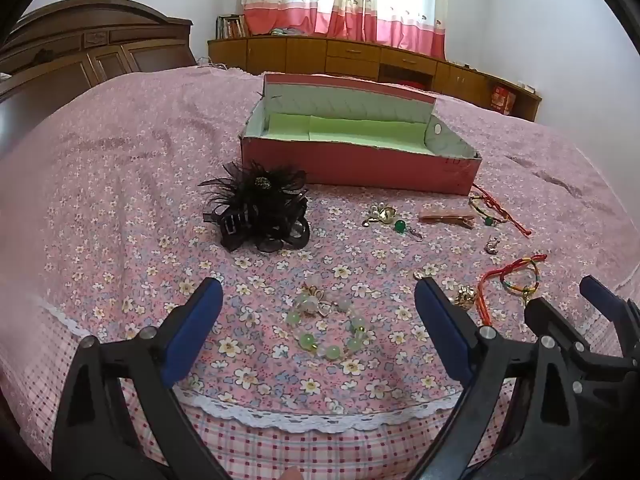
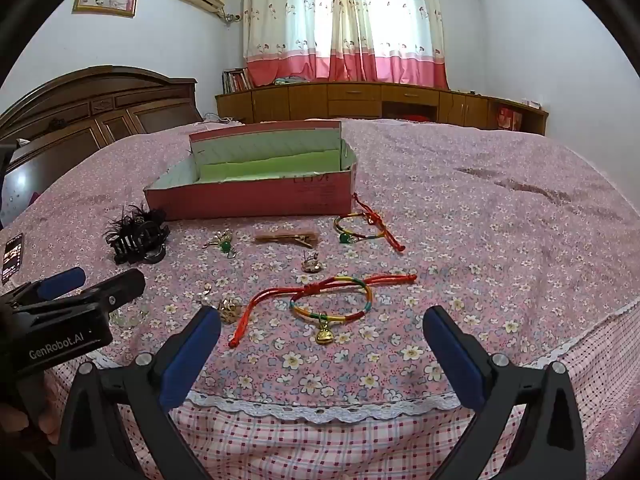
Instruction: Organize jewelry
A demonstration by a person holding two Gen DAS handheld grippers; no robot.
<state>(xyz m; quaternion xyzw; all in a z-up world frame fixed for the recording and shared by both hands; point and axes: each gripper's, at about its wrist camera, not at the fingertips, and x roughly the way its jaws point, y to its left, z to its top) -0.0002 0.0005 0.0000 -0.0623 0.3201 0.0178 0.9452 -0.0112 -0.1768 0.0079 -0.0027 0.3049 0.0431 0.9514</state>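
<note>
Jewelry lies loose on the bed, box open beyond it, nothing picked up yet.

The green bead bracelet [image 1: 326, 330] sits just ahead of the left gripper [image 1: 318, 300], between its spread, empty fingers; the multicoloured cord bracelet [image 2: 332, 300] with its gold charm lies likewise ahead of the right gripper [image 2: 322, 326], also spread wide and empty. Further out are a black feathered hair clip [image 1: 258, 206], a bar hair clip [image 2: 288, 238] and small earrings, then the red box [image 1: 360, 164], lid up, probably to receive them. The small gold pieces near each gripper's inner finger are too tiny to identify, and the box floor is partly hidden by its near wall.
</note>
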